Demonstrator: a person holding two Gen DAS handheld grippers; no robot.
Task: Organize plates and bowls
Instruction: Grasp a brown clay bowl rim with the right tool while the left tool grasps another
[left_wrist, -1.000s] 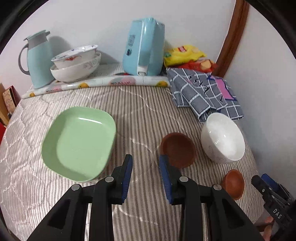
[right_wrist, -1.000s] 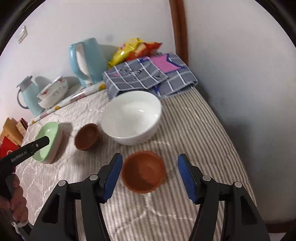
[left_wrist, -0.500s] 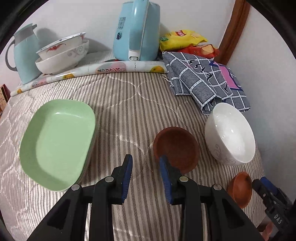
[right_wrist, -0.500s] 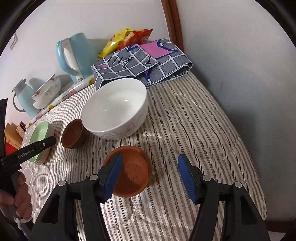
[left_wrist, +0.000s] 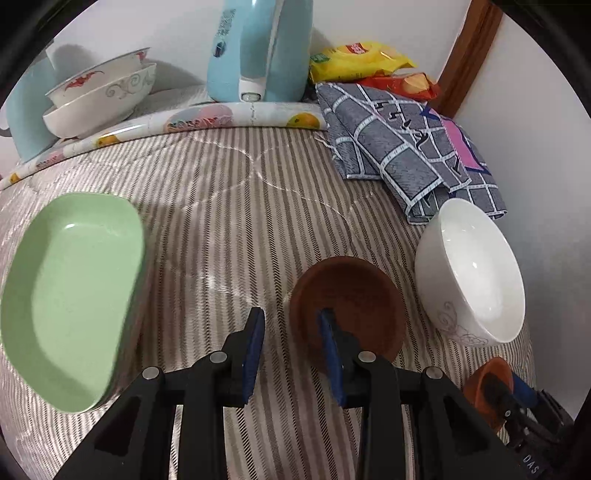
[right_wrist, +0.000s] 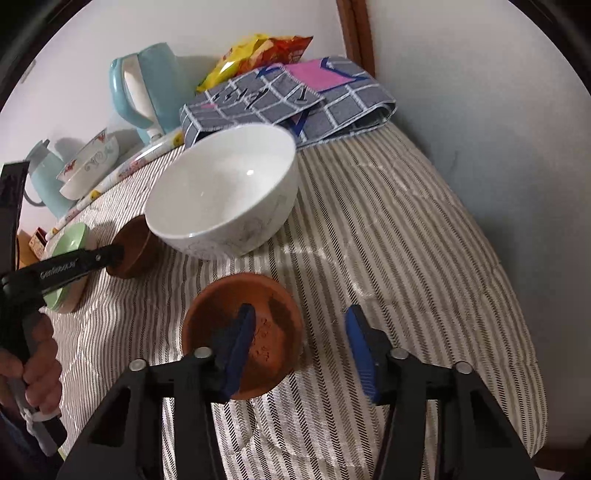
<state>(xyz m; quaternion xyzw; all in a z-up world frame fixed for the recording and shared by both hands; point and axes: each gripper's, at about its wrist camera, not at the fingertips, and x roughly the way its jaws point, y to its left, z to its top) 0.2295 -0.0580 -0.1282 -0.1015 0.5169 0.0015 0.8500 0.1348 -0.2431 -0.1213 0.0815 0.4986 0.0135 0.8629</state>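
A dark brown bowl (left_wrist: 351, 291) sits mid-table. My left gripper (left_wrist: 291, 325) is open, its right finger inside the bowl and its left finger outside the near-left rim. A green plate (left_wrist: 70, 284) lies to the left and a white bowl (left_wrist: 476, 266) to the right. My right gripper (right_wrist: 299, 325) is open, its left finger inside a small orange-brown bowl (right_wrist: 273, 310) and its right finger outside the rim. The white bowl (right_wrist: 225, 184) stands just behind it. The left gripper also shows in the right wrist view (right_wrist: 110, 254) at the dark brown bowl (right_wrist: 136, 251).
Two stacked patterned bowls (left_wrist: 99, 96), a blue kettle (left_wrist: 258, 48), snack bags (left_wrist: 358, 59) and a folded checked cloth (left_wrist: 402, 147) line the back. The wall is close on the right. A blue jug (right_wrist: 44, 177) stands far left.
Both grippers moved forward and down. The left gripper's right finger now sits inside the dark brown bowl. The right gripper shifted right, so its left finger is inside the orange-brown bowl.
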